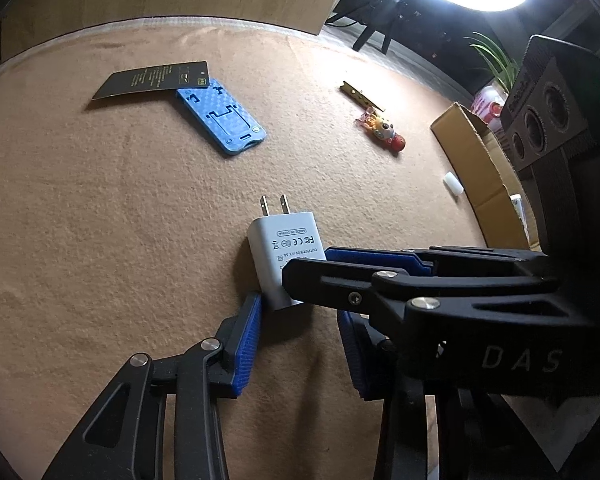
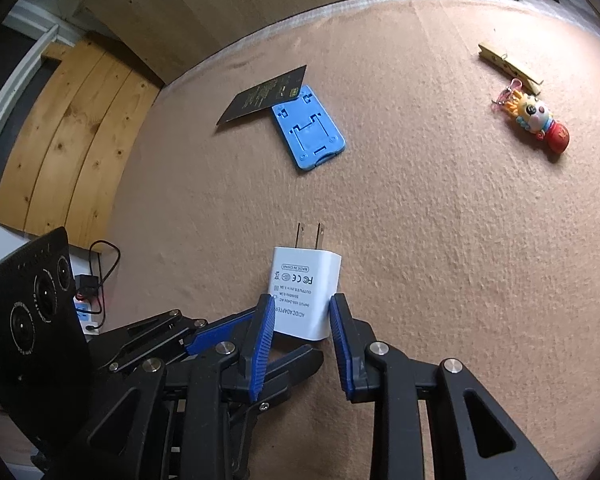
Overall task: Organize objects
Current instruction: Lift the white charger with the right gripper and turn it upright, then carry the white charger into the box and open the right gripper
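My right gripper (image 2: 300,312) clamps the white AC adapter (image 2: 306,296) across its smooth flat sides as it lies on the tan felt mat (image 2: 440,240). My left gripper (image 1: 300,320) brackets its rear end; contact unclear. Light, rigid, slippery plastic: I'd grip mid-body, clear of the prongs.

A white charger (image 1: 285,258) lies on the tan worktop (image 1: 100,220), prongs toward twelve o'clock. The right gripper (image 1: 304,264) reaches in from three o'clock, its fingers (image 1: 364,258) over the charger. The left gripper (image 1: 300,344) straddles its near end, its left pad touching. A blue phone stand (image 1: 224,120) lies at eleven o'clock.
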`<state>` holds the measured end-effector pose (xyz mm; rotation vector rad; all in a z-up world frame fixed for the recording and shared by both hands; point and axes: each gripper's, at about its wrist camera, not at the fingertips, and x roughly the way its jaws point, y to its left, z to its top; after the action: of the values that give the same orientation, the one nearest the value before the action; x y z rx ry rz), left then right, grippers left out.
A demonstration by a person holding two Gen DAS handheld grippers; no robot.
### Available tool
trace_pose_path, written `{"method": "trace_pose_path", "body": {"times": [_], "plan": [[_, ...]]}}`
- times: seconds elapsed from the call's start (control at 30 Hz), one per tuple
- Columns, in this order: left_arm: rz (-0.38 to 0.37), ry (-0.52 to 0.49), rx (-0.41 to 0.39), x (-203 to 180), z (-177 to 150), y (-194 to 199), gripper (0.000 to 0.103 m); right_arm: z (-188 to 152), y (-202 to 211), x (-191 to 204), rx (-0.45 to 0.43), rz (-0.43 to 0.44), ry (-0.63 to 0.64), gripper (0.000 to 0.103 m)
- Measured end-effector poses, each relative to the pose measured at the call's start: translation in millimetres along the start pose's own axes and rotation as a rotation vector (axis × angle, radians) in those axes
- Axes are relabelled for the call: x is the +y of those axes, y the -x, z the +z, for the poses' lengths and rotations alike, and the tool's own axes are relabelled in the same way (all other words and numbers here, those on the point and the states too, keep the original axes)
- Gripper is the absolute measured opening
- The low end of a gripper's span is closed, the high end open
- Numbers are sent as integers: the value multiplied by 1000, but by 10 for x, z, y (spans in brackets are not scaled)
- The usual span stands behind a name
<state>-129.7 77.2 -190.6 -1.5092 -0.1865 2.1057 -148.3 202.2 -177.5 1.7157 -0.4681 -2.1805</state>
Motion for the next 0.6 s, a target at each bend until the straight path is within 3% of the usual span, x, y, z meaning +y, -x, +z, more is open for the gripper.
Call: {"method": "trace_pose_path", "body": {"times": [0.33,0.6], "plan": [[-2,-48,-37,-315,117,73,40,-71,345,-38,-75,-25,24,22],[-40,-162,-66,-1082,312,-12,40,-166,939,-395,-183,-71,-13,22]]}}
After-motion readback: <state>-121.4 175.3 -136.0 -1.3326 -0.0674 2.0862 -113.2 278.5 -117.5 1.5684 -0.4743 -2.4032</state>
